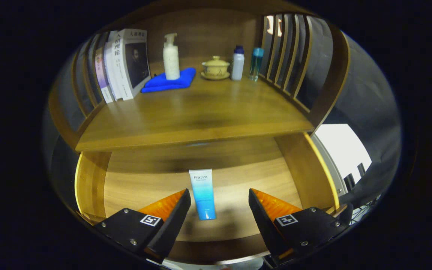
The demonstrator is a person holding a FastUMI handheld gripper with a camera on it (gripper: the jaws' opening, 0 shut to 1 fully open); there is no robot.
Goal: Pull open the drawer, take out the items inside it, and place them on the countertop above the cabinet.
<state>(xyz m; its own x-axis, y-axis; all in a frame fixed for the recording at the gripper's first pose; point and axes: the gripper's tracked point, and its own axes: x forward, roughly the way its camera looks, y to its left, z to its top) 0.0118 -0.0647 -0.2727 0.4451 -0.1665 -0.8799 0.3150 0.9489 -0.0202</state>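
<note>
The wooden drawer [88, 180] stands pulled out below the countertop [193, 112]. A blue-and-white tube [203, 193] lies flat on the drawer floor, its narrow end pointing toward me. My gripper [219, 197] hovers above the drawer's front part and is open. The tube lies between the two fingertips, closer to the left finger [176, 215], with neither finger touching it.
At the back of the countertop stand several books [124, 63], a white pump bottle [171, 56] on a folded blue cloth [169, 82], a lidded yellow cup on a saucer [215, 67], a white bottle [237, 62] and a teal bottle [256, 63]. Slatted wooden sides flank the countertop.
</note>
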